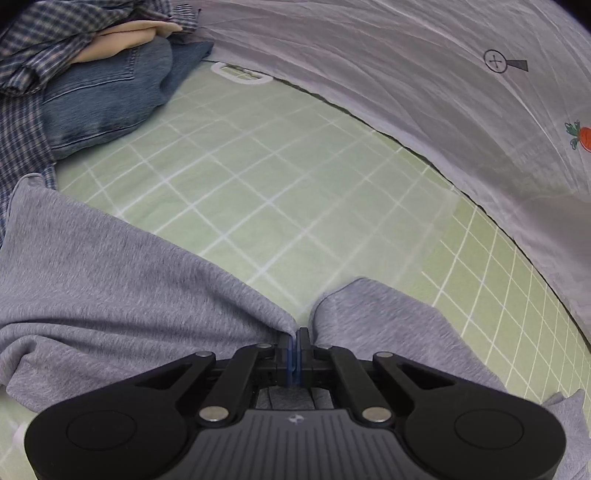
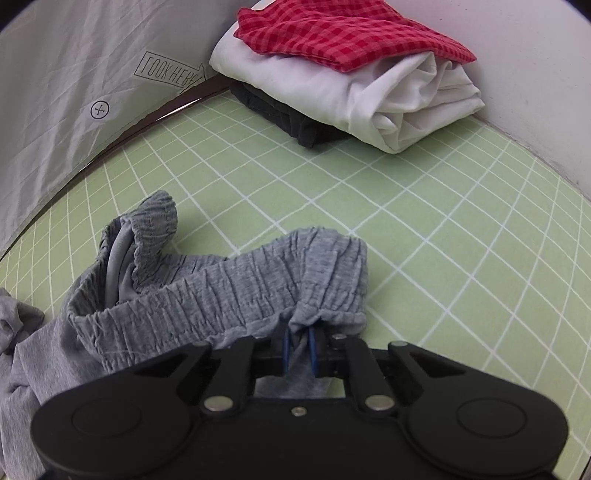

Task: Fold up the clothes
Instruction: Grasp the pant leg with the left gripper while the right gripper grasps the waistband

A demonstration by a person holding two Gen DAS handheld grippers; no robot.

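Two grippers pinch one grey garment (image 1: 110,288) lying on the green gridded mat (image 1: 258,177). Left gripper (image 1: 295,334) is fully closed, cloth bunched at its tips; right gripper (image 2: 299,332), nearly closed, clamps the gathered waistband (image 2: 229,288), which spreads ahead of its fingers.

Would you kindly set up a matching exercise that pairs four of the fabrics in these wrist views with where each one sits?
Things:
1. red checked cloth
2. white garment
3. grey elastic waistband
4. blue jeans

Places:
A. pinched in the right gripper
B. under the navy plaid shirt and a beige garment
C. top of the folded stack
D. between the red cloth and a dark garment

Pairs: 1-C, 2-D, 3-A, 4-B
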